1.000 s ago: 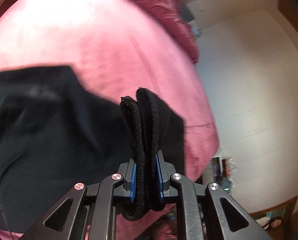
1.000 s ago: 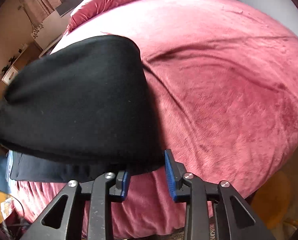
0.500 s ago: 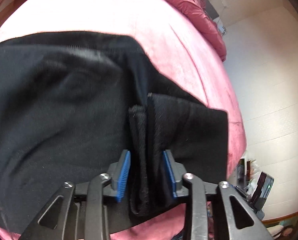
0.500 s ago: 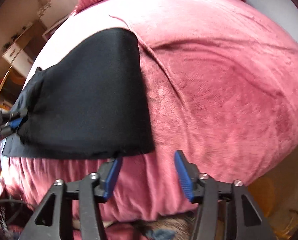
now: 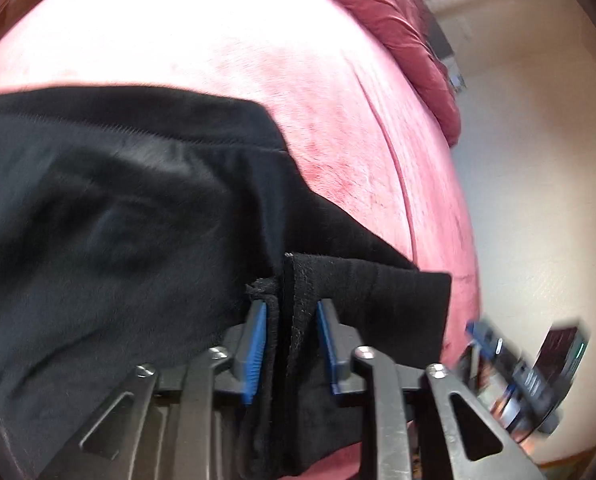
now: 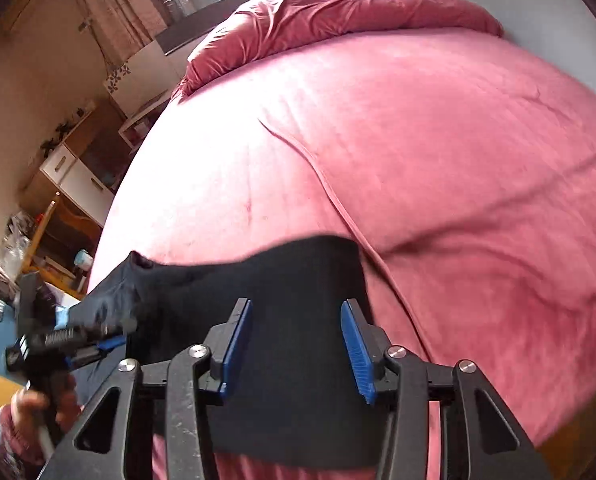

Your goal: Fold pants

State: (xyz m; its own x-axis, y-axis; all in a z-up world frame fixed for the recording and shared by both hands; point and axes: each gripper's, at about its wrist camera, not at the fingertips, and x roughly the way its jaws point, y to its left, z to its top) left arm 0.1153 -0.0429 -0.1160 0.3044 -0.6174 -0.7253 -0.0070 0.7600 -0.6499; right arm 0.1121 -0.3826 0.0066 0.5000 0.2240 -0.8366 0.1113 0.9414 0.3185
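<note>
The black pants (image 5: 110, 208) lie folded on the pink bed near its front edge; they also show in the right wrist view (image 6: 298, 292). My left gripper (image 5: 290, 312) has its blue pads spread, with the thick folded cuff edge (image 5: 294, 280) loose between them. It also shows at the left of the right wrist view (image 6: 98, 340), at the pants' left end. My right gripper (image 6: 298, 320) is open and hovers over the right part of the pants, holding nothing.
The pink blanket (image 6: 417, 140) covers the bed, with a crumpled red duvet (image 6: 337, 8) at the far end. White drawers and shelves (image 6: 74, 168) stand left of the bed. A phone and other small items (image 5: 557, 356) sit beside the bed's corner.
My left gripper opened and let go of the cuff as the pants settled on the bed. My right gripper, open throughout, moved from the pants' edge to over them.
</note>
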